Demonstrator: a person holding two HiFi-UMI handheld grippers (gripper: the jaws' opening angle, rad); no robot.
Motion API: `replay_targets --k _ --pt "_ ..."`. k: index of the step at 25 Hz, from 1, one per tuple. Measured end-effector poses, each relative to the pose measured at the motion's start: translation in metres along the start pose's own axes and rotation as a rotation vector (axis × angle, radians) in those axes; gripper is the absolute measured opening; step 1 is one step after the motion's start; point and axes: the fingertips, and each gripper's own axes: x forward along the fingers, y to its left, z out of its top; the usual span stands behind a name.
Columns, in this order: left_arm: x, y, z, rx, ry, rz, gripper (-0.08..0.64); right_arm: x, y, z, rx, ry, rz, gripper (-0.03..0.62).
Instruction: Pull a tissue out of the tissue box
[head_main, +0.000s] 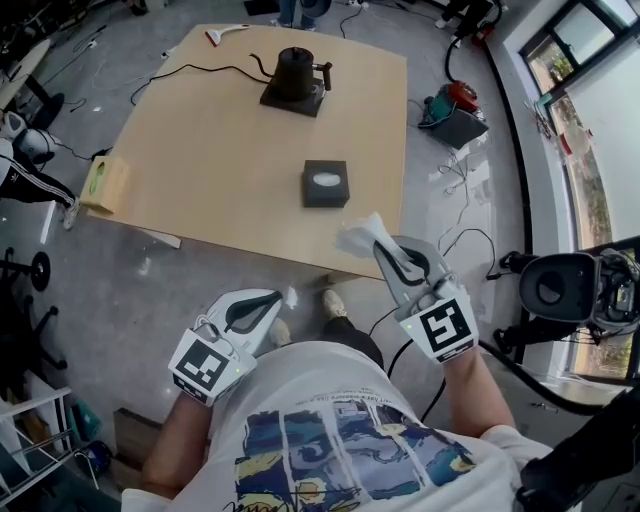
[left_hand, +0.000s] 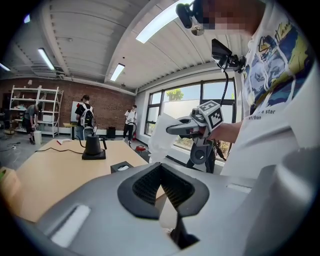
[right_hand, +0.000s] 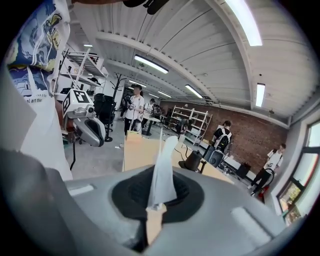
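Jaws of the right gripper (head_main: 383, 250) are clenched on one end of the tissue (head_main: 358, 236). Head view: the tissue is already out of the dark tissue box (head_main: 326, 184), held in the air over the near edge of the table (head_main: 200, 150). Its long axis follows the jaw line, free end toward the box. The left gripper (head_main: 277, 299) is closed on nothing, low by the body. Left gripper view: pads meet, empty; the tissue billows off the right gripper's tip. Right gripper view: the tissue rises from the pinch in a narrow strip, leaning slightly right. Risk: the pinch looks thin, so a quick swing could slip or tear it.
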Motion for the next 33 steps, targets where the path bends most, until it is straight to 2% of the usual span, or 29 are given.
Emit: replay_targets --k 10,33 --pt "-0.008 0.001 -0.008 0.004 0.01 -0.002 0.006 -0.009 0.02 0.007 0.038 -0.015 0.01 0.003" --pt "-0.006 0.006 -0.016 -0.021 0.022 -0.026 0.006 -0.007 0.028 0.011 0.057 -0.021 -0.006 0.003"
